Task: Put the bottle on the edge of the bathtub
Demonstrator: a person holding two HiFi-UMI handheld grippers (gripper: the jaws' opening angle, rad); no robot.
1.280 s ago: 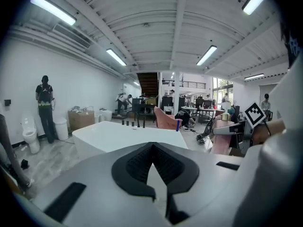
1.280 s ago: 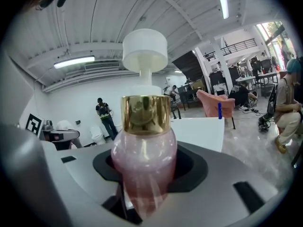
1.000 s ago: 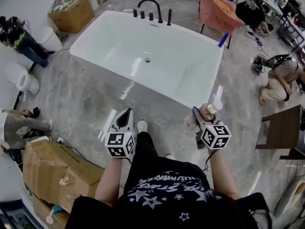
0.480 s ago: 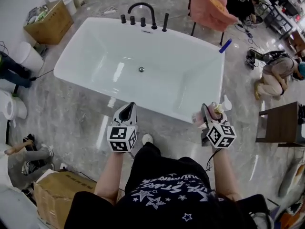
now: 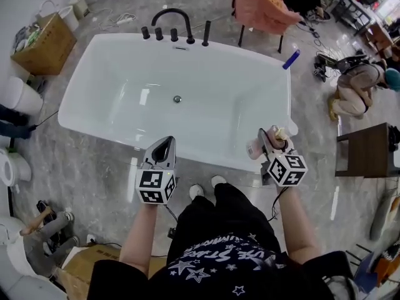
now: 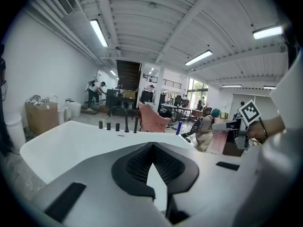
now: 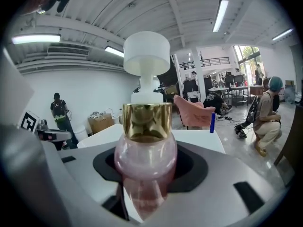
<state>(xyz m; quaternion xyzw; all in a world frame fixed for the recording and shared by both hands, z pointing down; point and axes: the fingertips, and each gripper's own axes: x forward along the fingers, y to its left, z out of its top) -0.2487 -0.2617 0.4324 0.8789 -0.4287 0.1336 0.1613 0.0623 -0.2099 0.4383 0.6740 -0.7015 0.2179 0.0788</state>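
Pink translucent round-shouldered pump bottle with gold collar and white pump head is clamped in the right gripper, lower right of centre, by the near right corner of the glossy white rectangular bathtub. Looks like the carry step. Next: set the base flat on the narrow, slick rim, then release. Left gripper has its jaws together, empty.

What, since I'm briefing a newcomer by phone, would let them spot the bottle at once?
Find the white bathtub; by its near right corner the right claw is shut on the bottle. It is see-through pink with a gold collar and white pump, unlike the slim blue object on the far rim.
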